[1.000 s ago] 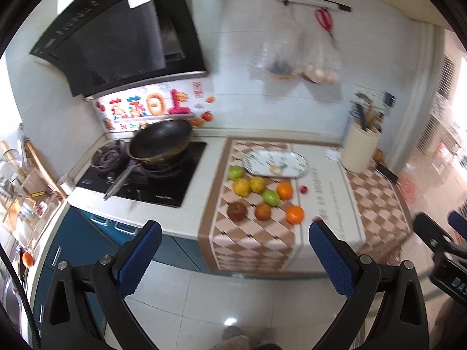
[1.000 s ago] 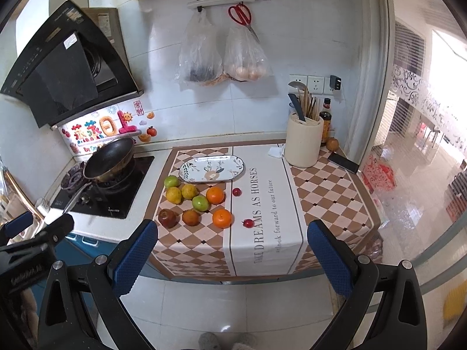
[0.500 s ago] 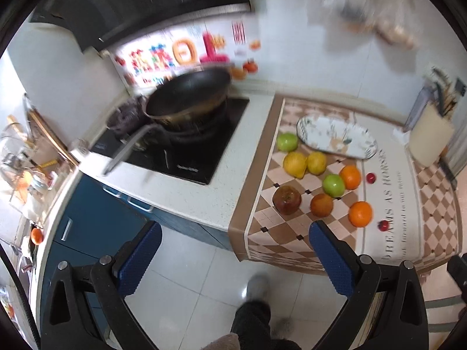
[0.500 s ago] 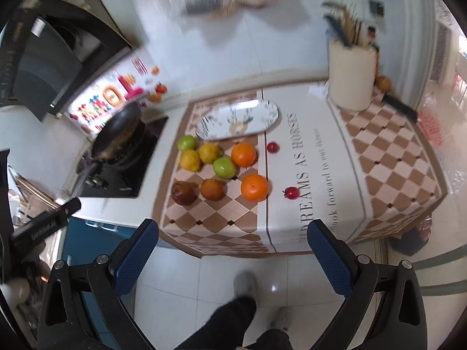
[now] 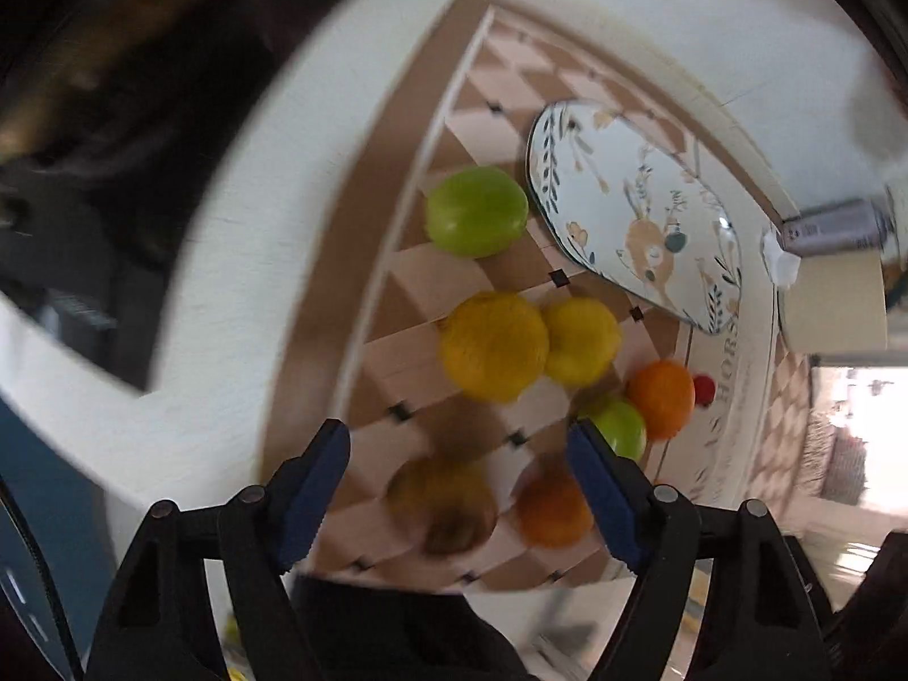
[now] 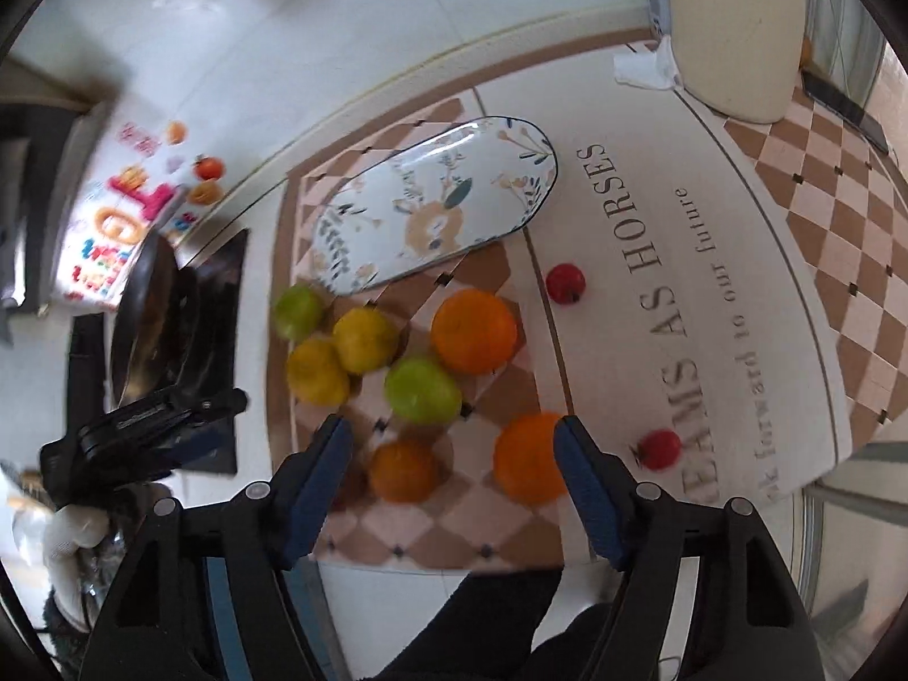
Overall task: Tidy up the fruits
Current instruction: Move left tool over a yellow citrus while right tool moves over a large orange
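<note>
Several fruits lie on a checkered cloth [image 6: 845,306] in front of an oval patterned plate [image 6: 437,215], which holds nothing: green apples [image 6: 421,390], yellow fruits [image 6: 364,339], oranges [image 6: 474,331], a brown-red fruit [image 5: 442,502] and two small red fruits [image 6: 565,282]. My left gripper [image 5: 457,496] is open above the near fruits, with the brown-red fruit between its fingers in view. My right gripper [image 6: 451,485] is open above a small orange [image 6: 403,470] and a larger orange [image 6: 530,457]. The left gripper also shows in the right wrist view [image 6: 153,434].
A black wok [image 6: 148,323] sits on a stove to the left of the cloth. A cream utensil holder [image 6: 738,28] stands at the back right, with a white tissue [image 6: 647,65] beside it. The counter's front edge is just below both grippers.
Both grippers have moved forward and down from well back in the room to just above the fruits. Both stay open. The fruits and the plate have not moved.
</note>
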### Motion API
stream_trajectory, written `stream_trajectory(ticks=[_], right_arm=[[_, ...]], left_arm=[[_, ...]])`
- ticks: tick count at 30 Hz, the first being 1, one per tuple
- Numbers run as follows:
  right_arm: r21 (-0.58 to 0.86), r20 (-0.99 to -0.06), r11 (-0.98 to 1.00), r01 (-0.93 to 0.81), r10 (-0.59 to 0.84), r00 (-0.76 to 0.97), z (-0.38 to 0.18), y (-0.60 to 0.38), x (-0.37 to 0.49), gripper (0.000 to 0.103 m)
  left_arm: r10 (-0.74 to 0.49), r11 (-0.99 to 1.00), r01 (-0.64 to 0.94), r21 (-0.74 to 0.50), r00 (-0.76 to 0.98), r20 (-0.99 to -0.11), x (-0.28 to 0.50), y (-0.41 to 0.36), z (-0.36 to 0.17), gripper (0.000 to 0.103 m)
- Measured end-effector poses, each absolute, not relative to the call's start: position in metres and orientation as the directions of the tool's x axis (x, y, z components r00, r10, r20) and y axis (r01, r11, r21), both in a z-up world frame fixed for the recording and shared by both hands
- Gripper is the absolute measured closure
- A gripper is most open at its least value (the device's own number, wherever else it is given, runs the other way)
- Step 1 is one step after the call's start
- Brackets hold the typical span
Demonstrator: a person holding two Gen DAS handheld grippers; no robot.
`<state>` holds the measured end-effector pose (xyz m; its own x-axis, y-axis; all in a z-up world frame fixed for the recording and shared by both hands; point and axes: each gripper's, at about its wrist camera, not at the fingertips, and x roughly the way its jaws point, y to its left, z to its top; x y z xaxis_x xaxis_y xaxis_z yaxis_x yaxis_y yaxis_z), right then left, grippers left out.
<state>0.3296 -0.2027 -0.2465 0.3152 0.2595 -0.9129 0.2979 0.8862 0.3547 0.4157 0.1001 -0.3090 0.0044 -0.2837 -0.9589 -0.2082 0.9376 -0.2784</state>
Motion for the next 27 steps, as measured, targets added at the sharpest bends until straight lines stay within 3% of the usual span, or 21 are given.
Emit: stream_trajectory(ticks=[6, 11, 12, 13, 23, 27], right_arm=[[0.349, -0.93, 0.849, 0.397, 0.261, 0.258, -0.286, -0.213, 0.371, 0.027], [0.342, -0.939, 0.828, 0.445, 0.276, 0.208, -0.319, -0.22, 0.39, 0.027], [0.35, -0.936, 0.82, 0.452, 0.291, 0.197, -0.325, -0.22, 0.394, 0.027], [0.351, -0.936, 0.816, 0.458, 0.297, 0.188, -0.329, -0.22, 0.395, 0.027], [0.341, -0.937, 0.838, 0.427, 0.342, 0.077, -0.377, -0.198, 0.432, 0.027], [0.334, -0.938, 0.856, 0.395, 0.343, 0.048, -0.387, -0.193, 0.441, 0.035]], left_arm=[[-0.387, 0.9, -0.269, -0.343, -0.135, -0.912, 0.449, 0.091, -0.369, 0.025], [-0.455, 0.866, -0.292, -0.407, -0.118, -0.883, 0.456, 0.088, -0.381, 0.025], [-0.467, 0.857, -0.298, -0.421, -0.101, -0.879, 0.456, 0.089, -0.38, 0.028], [-0.465, 0.857, -0.298, -0.42, -0.097, -0.88, 0.458, 0.09, -0.38, 0.04], [-0.278, 0.953, -0.148, -0.266, -0.067, -0.958, 0.452, 0.088, -0.368, 0.042], [-0.221, 0.971, -0.108, -0.214, -0.051, -0.974, 0.457, 0.077, -0.367, 0.042]])
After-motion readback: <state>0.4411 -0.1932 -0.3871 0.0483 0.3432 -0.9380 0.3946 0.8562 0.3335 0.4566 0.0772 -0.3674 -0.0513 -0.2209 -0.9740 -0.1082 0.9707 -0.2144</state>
